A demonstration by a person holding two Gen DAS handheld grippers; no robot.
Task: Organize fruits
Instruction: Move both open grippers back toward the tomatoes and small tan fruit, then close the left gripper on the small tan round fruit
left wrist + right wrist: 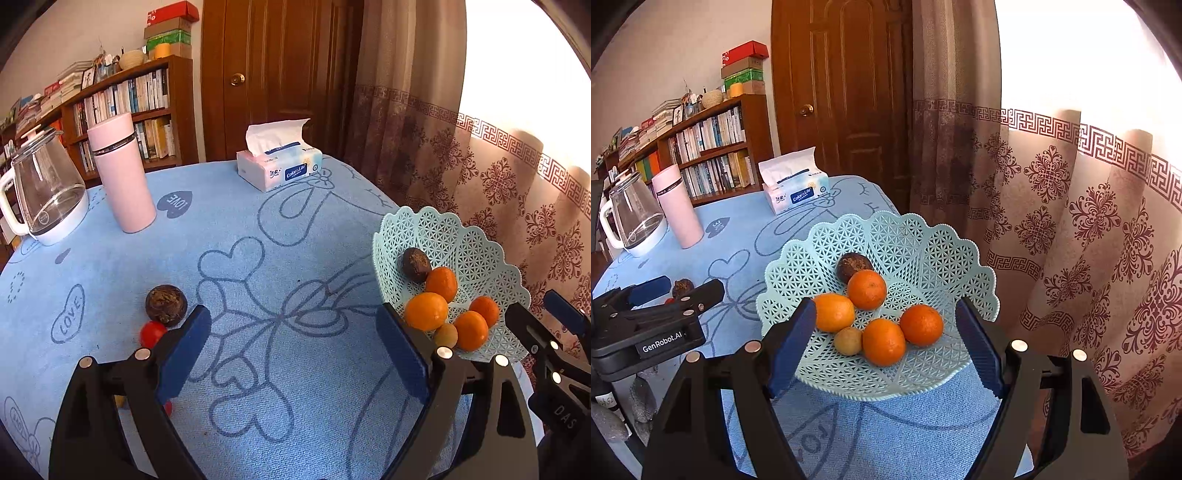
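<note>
Left gripper point(293, 354): fingers wide, empty, over blue-clothed counter point(258, 229). Right gripper point(886, 343): fingers wide, empty, flanking mint lattice basket point(923, 240) holding four oranges point(867, 289), a small tan fruit point(848, 340), a dark fruit point(852, 265). Loose: dark fruit point(166, 305), red tomato point(152, 333). Beyond: pink flask point(122, 173), glass kettle point(46, 192), tissue pack point(279, 166).

Black claw point(293, 354), blue pads point(184, 354), silver screws.
</note>
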